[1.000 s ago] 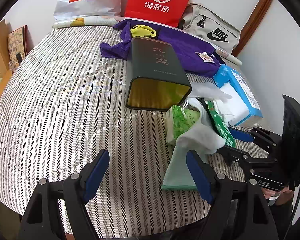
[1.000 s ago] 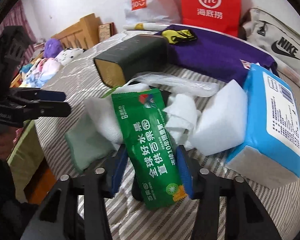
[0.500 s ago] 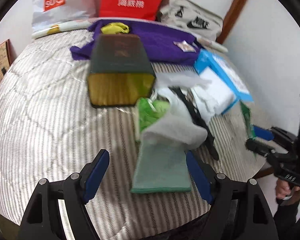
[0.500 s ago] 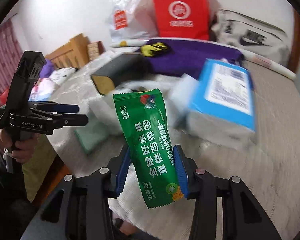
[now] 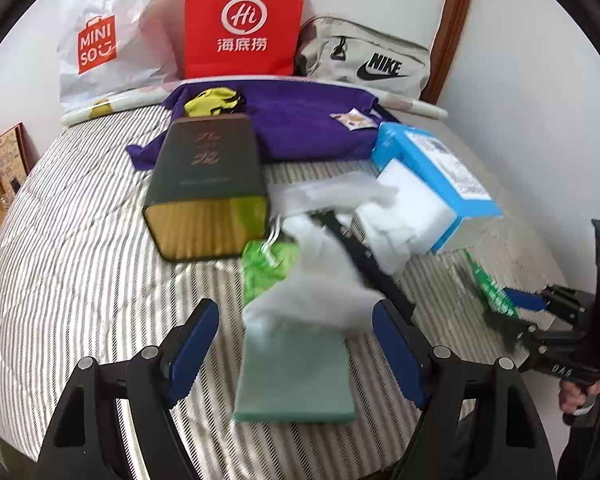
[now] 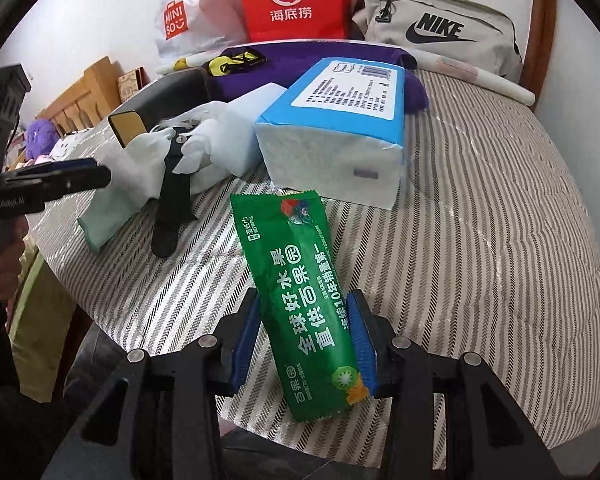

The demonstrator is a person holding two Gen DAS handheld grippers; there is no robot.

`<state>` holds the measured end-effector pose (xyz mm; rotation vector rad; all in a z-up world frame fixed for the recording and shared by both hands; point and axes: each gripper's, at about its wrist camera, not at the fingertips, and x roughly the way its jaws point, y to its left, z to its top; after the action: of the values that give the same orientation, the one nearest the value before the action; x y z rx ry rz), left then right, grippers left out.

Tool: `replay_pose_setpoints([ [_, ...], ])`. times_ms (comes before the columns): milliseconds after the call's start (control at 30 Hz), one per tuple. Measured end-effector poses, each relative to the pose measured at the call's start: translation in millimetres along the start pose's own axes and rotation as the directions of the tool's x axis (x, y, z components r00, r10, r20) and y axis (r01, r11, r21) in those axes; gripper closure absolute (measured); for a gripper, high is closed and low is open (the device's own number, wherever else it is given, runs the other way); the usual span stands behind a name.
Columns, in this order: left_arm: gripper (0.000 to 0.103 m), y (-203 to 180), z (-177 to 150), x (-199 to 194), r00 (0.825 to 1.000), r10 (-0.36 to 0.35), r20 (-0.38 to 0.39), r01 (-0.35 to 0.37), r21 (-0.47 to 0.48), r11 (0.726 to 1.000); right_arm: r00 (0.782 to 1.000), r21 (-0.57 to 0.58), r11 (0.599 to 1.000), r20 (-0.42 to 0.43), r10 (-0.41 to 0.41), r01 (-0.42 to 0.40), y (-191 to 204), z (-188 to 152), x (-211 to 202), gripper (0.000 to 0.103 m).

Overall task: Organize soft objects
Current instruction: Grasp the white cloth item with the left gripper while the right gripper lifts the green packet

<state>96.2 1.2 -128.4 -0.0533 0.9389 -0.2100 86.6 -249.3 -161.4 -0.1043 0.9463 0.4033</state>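
My right gripper is shut on a green wet-wipes packet and holds it above the striped bed, in front of a blue tissue pack. It also shows at the right of the left wrist view. My left gripper is open and empty, just above a pale green cloth with a white cloth lying over it. A green tissue packet lies beside the white cloth. A black strap-like tool lies among the cloths.
A dark tin box lies on its side mid-bed. A purple garment, a red paper bag, a white Miniso bag and a grey Nike bag are at the back. The bed edge is near me.
My right gripper has carried the wet-wipes packet out of the pile, rightwards and back toward the bed's front edge. My left gripper has shifted slightly over the green cloth and stays open.
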Motion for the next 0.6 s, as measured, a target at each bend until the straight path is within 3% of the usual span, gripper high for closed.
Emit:
replay_pose_setpoints([
  [67,0.030,-4,3,6,1.000,-0.001,-0.006,0.001,0.020,1.000,1.000,-0.003,1.000,0.005,0.004,-0.004,1,0,1,0.060],
  [133,0.051,-8,5,13,1.000,0.005,-0.018,-0.005,0.035,0.999,1.000,-0.004,1.000,0.007,0.007,-0.007,1,1,3,0.059],
  [167,0.056,-9,4,16,1.000,-0.005,-0.020,0.006,0.039,0.999,1.000,-0.004,1.000,0.008,0.008,-0.008,1,0,2,0.059],
  [233,0.091,-11,3,17,1.000,-0.022,-0.022,0.023,0.051,0.998,1.000,-0.003,1.000,0.009,0.008,-0.008,1,0,2,0.060],
  [433,0.094,13,-5,-6,0.999,-0.048,0.004,0.048,-0.023,0.999,1.000,0.008,1.000,0.009,0.007,-0.007,0,3,5,0.060],
  [600,0.094,37,-15,-12,0.999,-0.032,-0.020,0.031,-0.070,0.997,1.000,-0.016,1.000,-0.001,-0.019,0.019,5,5,10,0.056],
])
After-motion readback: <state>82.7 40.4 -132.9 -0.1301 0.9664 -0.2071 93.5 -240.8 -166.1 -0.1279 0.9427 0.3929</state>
